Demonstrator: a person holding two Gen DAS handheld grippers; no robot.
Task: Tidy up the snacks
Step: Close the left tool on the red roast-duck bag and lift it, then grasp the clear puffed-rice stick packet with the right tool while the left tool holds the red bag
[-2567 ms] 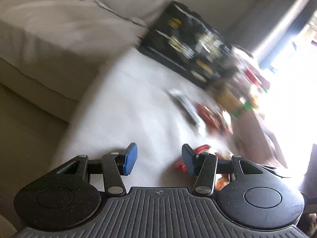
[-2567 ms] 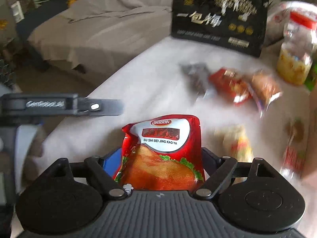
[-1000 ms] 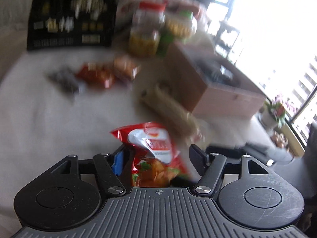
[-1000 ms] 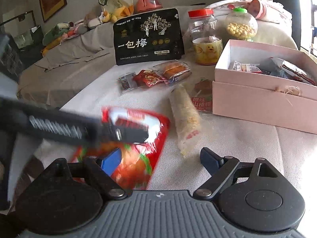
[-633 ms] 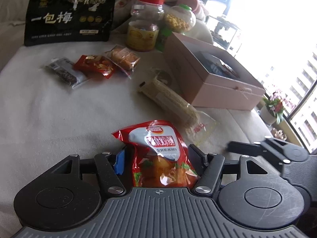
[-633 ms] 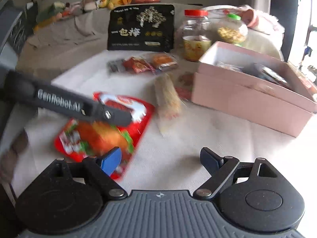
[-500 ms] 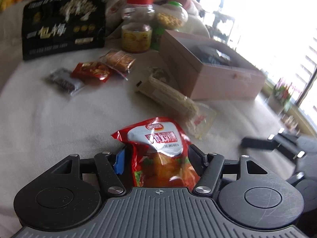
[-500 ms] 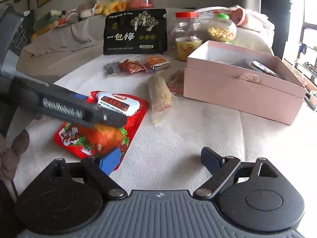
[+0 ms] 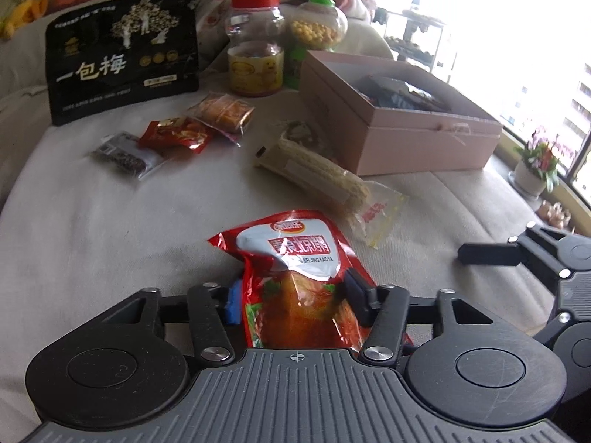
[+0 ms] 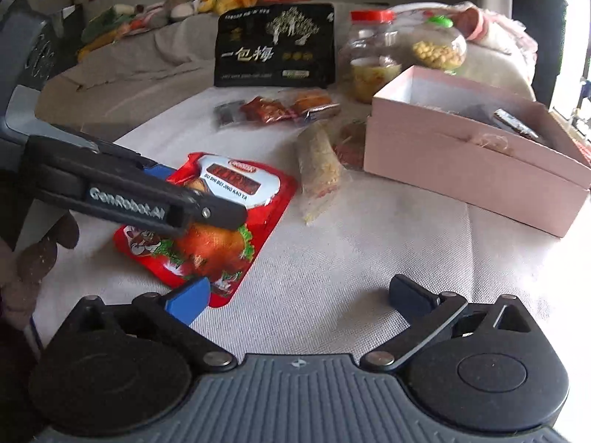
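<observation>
Left gripper (image 9: 291,297) clamps red roast-duck pouch (image 9: 295,280) low over the cushion — long axis points ahead; pink box (image 9: 399,136) lies ahead-right of pouch. Right gripper (image 10: 299,299) wide, empty — farther from pouch.

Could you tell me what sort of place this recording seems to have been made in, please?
Most likely a home living room. Snacks and a pink box sit on a cloth-covered surface, a draped sofa with soft toys stands behind, and a bright window shows apartment buildings outside.
</observation>
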